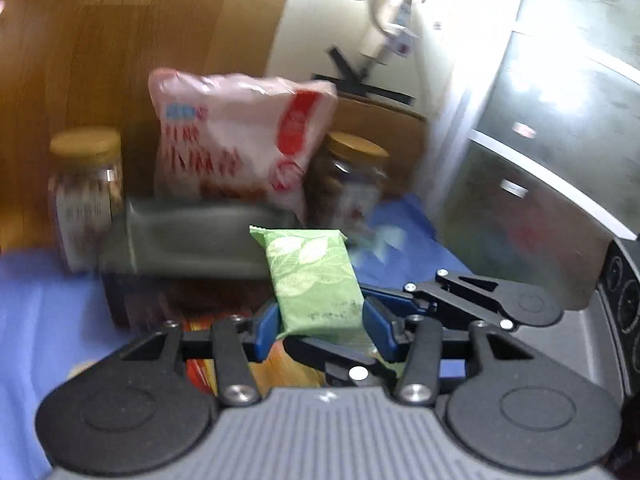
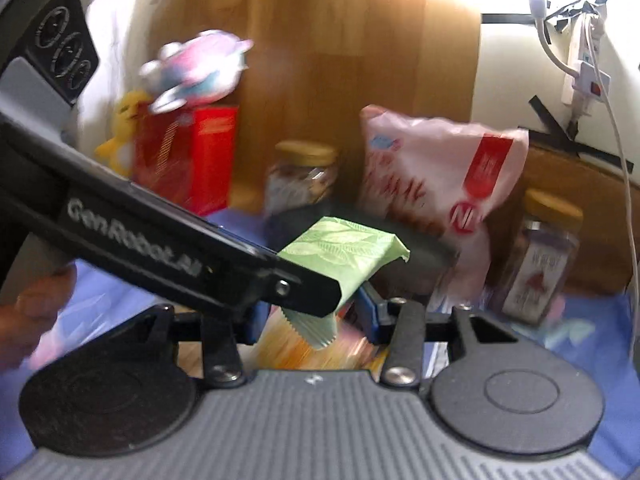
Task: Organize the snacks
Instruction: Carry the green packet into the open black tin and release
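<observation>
Jars first: a gold-lidded jar [image 1: 86, 196] with brownish snacks inside stands far left on the blue-covered bench [image 1: 36, 312]. Beside it, a dark tray [image 1: 180, 240] props up a pink-white bag [image 1: 236, 148]. Left tongs [image 1: 320, 326] pinch the green packet [image 1: 312, 276] over the tray; right tongs [image 2: 310, 314] look part-open around it.

"genrobot.ai" stands on the left gripper [image 2: 312, 300]; other labels seemingly blurred.

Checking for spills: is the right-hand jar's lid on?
On. The gold lid caps the jar, which stands upright beside the pink bag.
</observation>
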`<state>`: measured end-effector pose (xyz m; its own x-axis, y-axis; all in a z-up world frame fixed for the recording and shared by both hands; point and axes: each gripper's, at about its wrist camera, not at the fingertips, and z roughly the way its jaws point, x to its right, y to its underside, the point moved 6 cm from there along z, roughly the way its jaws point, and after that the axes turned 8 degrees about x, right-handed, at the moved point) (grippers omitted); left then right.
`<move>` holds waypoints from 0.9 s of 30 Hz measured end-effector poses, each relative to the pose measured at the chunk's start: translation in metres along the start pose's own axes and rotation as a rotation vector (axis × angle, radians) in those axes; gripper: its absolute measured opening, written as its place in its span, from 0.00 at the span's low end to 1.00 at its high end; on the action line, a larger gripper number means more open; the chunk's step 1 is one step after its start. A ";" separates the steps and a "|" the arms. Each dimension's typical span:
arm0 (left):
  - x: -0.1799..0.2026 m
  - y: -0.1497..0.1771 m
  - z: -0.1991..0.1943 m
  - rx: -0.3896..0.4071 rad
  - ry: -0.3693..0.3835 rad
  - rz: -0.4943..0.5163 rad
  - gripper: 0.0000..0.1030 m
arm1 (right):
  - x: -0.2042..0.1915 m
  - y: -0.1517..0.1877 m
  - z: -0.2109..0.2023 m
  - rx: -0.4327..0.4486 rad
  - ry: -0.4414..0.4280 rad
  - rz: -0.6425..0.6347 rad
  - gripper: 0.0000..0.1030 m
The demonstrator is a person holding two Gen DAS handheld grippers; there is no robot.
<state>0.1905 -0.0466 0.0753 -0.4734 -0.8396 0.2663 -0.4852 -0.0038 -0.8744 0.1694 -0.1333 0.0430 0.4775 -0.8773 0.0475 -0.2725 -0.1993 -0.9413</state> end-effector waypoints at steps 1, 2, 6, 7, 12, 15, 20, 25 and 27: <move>-0.007 -0.011 0.016 -0.004 -0.017 0.006 0.45 | 0.009 -0.003 0.018 -0.007 0.007 0.017 0.48; -0.014 -0.020 0.031 -0.010 -0.033 0.002 0.45 | 0.016 -0.005 0.034 -0.015 0.013 0.027 0.48; -0.039 -0.036 0.080 -0.057 -0.085 -0.043 0.48 | 0.037 -0.004 0.087 -0.082 0.017 0.049 0.50; -0.045 -0.035 0.087 -0.070 -0.099 -0.054 0.49 | 0.039 -0.002 0.093 -0.099 0.011 0.048 0.50; -0.061 -0.030 0.074 -0.030 -0.108 -0.020 0.51 | 0.049 0.003 0.079 -0.070 0.031 0.050 0.54; -0.085 -0.035 0.042 0.085 -0.210 0.011 0.66 | 0.074 0.003 0.047 0.011 0.076 0.169 0.54; -0.146 -0.016 0.048 -0.002 -0.386 -0.099 0.65 | 0.096 0.022 0.030 -0.006 0.087 0.339 0.54; -0.156 0.011 0.070 -0.070 -0.257 -0.321 0.68 | 0.090 0.040 0.041 -0.085 0.004 0.443 0.54; -0.144 0.012 0.071 -0.069 -0.310 -0.284 0.67 | 0.088 0.040 0.043 -0.096 -0.005 0.446 0.54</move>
<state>0.3050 0.0352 -0.0025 -0.0753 -0.9340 0.3492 -0.6178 -0.2312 -0.7516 0.2364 -0.2001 -0.0049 0.3005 -0.8844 -0.3572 -0.5283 0.1575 -0.8343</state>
